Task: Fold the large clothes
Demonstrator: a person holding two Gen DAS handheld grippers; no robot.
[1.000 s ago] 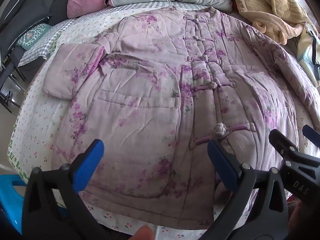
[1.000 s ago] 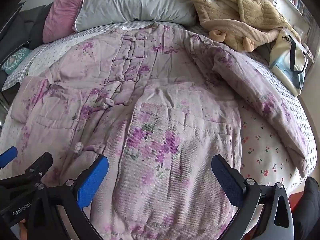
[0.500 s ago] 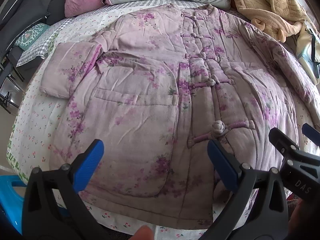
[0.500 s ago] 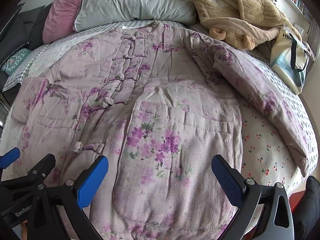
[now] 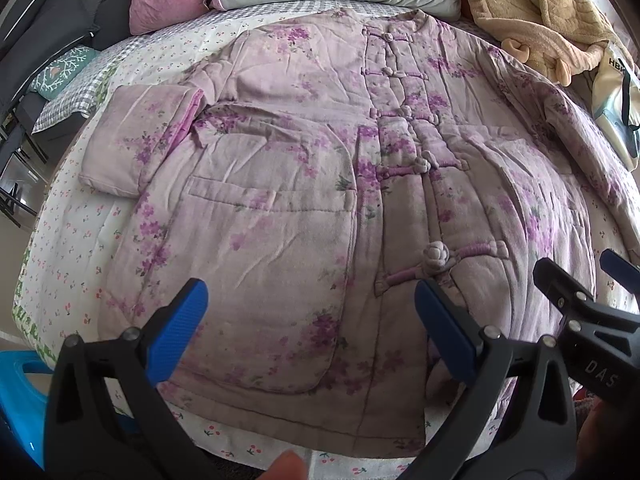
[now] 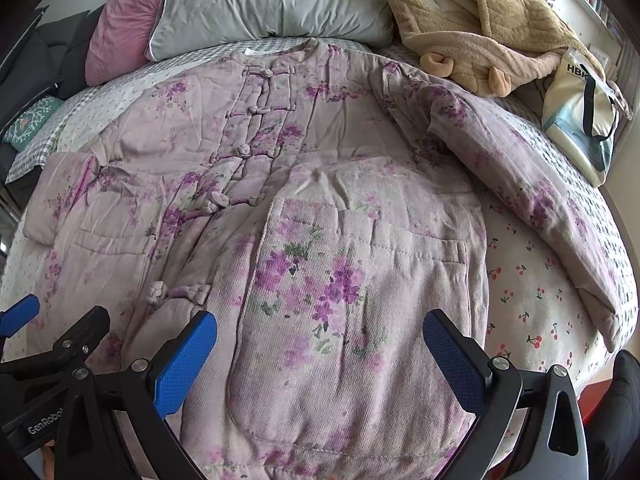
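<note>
Blue-padded left gripper (image 5: 308,336): jaws wide, empty, over hem.
Right gripper (image 6: 320,358): wide, empty, above pocket.
Padded floral coat (image 5: 312,184): flat on bed, buttoned, ahead of both.
Grey pillow (image 6: 264,0): beyond collar.

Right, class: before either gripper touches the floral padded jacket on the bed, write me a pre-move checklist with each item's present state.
1. Jacket laid flat, front up: ok.
2. Knot buttons fastened down the front: ok for those that show.
3. Left gripper open, holding nothing: ok.
4. Right gripper open, holding nothing: ok.
5. Both sleeves spread out straight: not ok; the sleeve by the teal cushion is already doubled back, the other sleeve lies out at an angle.
6. Room on the bed to fold: cannot tell; a tan robe and tote bag lie close to that sleeve.
</note>
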